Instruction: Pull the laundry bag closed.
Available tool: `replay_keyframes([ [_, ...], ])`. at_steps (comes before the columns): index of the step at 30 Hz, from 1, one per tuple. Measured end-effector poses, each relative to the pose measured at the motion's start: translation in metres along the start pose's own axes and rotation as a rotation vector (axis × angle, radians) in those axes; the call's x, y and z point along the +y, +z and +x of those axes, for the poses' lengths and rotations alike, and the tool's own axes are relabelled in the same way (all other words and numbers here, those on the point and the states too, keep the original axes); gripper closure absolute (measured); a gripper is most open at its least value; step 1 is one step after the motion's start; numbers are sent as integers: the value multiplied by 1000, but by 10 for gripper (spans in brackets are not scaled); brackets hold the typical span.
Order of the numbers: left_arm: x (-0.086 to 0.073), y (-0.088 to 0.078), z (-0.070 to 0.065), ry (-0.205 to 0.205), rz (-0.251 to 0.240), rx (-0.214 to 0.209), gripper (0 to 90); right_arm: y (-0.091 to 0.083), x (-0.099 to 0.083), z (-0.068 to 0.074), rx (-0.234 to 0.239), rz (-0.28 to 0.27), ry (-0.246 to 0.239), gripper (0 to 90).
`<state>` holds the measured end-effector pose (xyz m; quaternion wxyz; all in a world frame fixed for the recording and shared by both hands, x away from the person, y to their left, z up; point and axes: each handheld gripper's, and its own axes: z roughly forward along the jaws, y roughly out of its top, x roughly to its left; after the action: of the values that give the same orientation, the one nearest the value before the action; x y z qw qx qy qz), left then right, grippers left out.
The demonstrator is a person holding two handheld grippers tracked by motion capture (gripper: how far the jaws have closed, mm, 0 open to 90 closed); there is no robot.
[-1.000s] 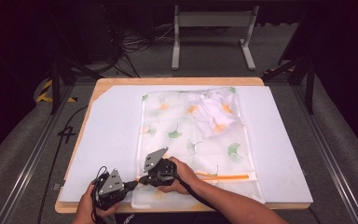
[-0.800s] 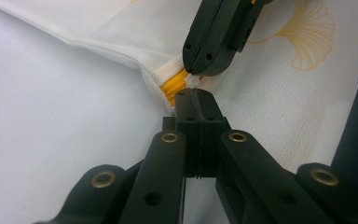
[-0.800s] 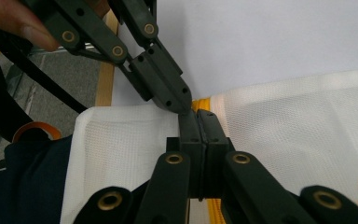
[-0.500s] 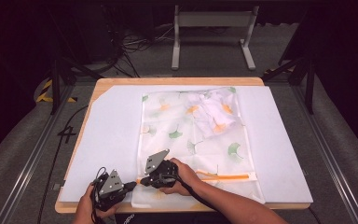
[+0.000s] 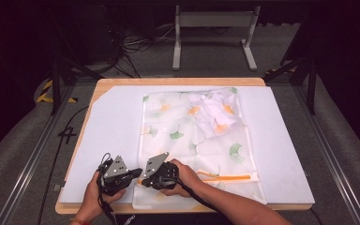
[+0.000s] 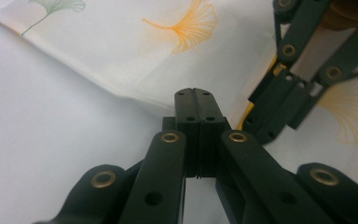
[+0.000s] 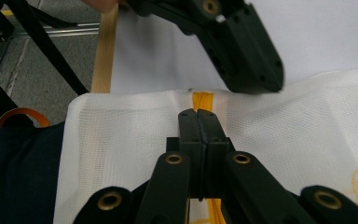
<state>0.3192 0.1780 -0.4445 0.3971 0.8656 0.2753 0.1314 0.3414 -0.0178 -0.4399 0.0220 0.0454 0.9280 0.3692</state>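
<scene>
High view: we see the bag (image 5: 192,136) mid-table (image 5: 178,81), with its zip (image 5: 225,178) along the 6 o'clock edge.
Change: the left tongs (image 5: 136,172) have edged toward the bag's 7 o'clock corner, while the right tongs (image 5: 144,180) kept still there.
Meaning: we judge the left is coming in to brace that corner for a zip pull.
Left tongs: together, empty, just beside the bag.
Right tongs: together at the zip's end; we cannot tell whether they grip it.
Count: one bag, one zip, one garment (image 5: 215,110) inside, two tongs.

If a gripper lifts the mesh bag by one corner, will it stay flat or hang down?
The mesh bag would likely droop: it looks thin and lies limp on the table. The bundled cloth inside would probably slide downward. It seems light.
</scene>
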Motion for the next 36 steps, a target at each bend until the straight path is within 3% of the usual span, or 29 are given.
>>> replay_keyframes([
  [3, -2, 8, 3, -15, 29, -10, 900, -1, 0, 0, -5, -1, -4, 899],
  [4, -3, 11, 3, 5, 55, 0, 900, -1, -1, 0, -9, -1, -7, 899],
  [6, -5, 11, 3, -4, 54, -3, 900, 0, -1, 0, -15, 1, -14, 899],
  [8, -3, 9, 2, 19, 59, 17, 900, 0, 0, 1, -15, 3, -11, 899],
  [11, 3, -1, 3, 12, -15, 29, 900, 0, 1, 1, -17, 2, -13, 899],
  [13, 9, -8, 3, 5, -71, -6, 900, 1, 2, 2, -17, 7, -16, 899],
  [16, 10, 0, 1, 17, -44, -19, 900, 3, 2, 2, -19, 11, -22, 899],
  [18, 9, 9, 0, 4, -24, -38, 900, 4, 2, 3, -18, 12, -21, 899],
  [20, 9, 13, -2, 37, 20, -28, 900, 4, 3, 3, -23, 13, -28, 899],
  [23, 4, 18, -1, 23, 58, -18, 900, 4, 3, 5, -29, 22, -34, 899],
  [29, -2, 14, 2, 11, 55, -13, 900, 5, 3, 6, -31, 24, -33, 899],
  [36, -1, 15, -1, 53, 67, 14, 900, 4, 3, 8, -48, 29, -49, 900],
])
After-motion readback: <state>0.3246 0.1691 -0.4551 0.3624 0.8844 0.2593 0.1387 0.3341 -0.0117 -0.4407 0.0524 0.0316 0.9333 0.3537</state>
